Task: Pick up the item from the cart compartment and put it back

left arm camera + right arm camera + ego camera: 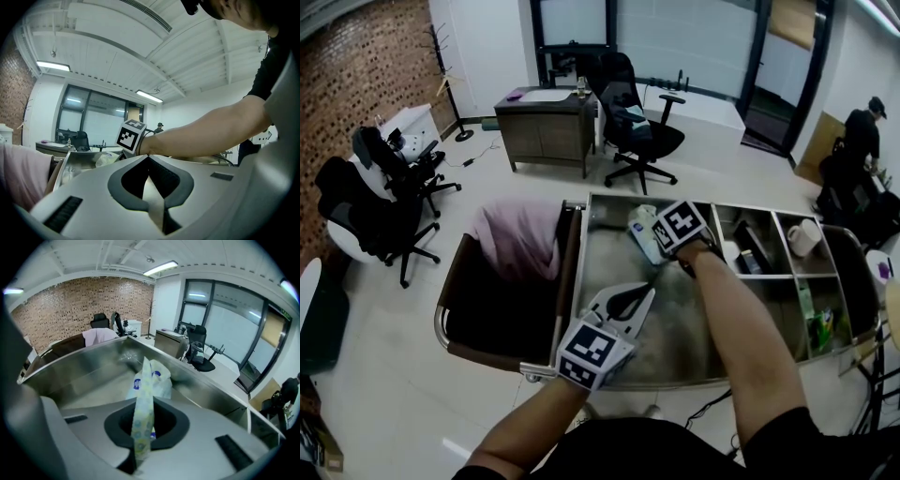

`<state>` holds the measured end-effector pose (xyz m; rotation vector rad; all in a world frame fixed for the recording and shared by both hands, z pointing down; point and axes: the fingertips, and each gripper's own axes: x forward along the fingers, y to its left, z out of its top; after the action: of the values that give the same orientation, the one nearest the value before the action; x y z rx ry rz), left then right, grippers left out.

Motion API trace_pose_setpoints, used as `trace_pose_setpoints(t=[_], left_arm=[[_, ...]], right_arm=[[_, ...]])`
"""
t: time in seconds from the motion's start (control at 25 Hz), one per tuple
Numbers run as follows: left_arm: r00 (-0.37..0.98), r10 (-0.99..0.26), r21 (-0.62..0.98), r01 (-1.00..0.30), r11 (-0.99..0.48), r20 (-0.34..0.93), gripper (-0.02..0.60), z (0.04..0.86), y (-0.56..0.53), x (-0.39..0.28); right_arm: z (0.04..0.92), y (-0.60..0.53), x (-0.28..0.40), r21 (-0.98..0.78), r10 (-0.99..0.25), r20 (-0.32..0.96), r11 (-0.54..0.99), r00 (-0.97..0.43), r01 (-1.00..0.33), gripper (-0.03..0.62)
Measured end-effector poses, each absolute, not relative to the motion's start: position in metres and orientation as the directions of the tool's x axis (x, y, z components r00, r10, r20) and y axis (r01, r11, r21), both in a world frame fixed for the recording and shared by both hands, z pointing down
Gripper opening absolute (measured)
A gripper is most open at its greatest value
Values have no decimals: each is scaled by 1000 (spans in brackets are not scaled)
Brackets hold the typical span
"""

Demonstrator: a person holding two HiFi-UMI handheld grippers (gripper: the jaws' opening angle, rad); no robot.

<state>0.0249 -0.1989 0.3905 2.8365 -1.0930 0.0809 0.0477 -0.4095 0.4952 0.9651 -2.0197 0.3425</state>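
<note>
A soft pale packet with blue print hangs over the cart's large steel compartment. My right gripper is shut on it. In the right gripper view the packet stands on edge, and its thin patterned seam is pinched between the jaws of the right gripper. My left gripper hovers over the near part of the same compartment. In the left gripper view this gripper has its tips touching, with nothing between them. The right forearm crosses just beyond it.
Smaller compartments on the cart's right hold a white mug and green items. A dark bag with a pink cloth hangs on the cart's left end. Office chairs, a desk and a person stand farther off.
</note>
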Motion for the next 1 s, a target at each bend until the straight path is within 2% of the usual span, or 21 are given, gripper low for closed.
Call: trace_pose_setpoints(t=[0.32,0.64,1.0], left_arm=[[743,-663,72,-669,-740,90,0,392,-199,26],[743,-663,69,-669,-740,90,0,392,-199,26],[735,-673,71,-678,-732,80,0,389,-200,24]], right_arm=[[467,-398,42,82,-558,722,656,-409,-751,14],[411,-360,40,18,-645,548,647,-533,-763,14],[362,-315,57,-3,-717,369,635,-591,-772,14]])
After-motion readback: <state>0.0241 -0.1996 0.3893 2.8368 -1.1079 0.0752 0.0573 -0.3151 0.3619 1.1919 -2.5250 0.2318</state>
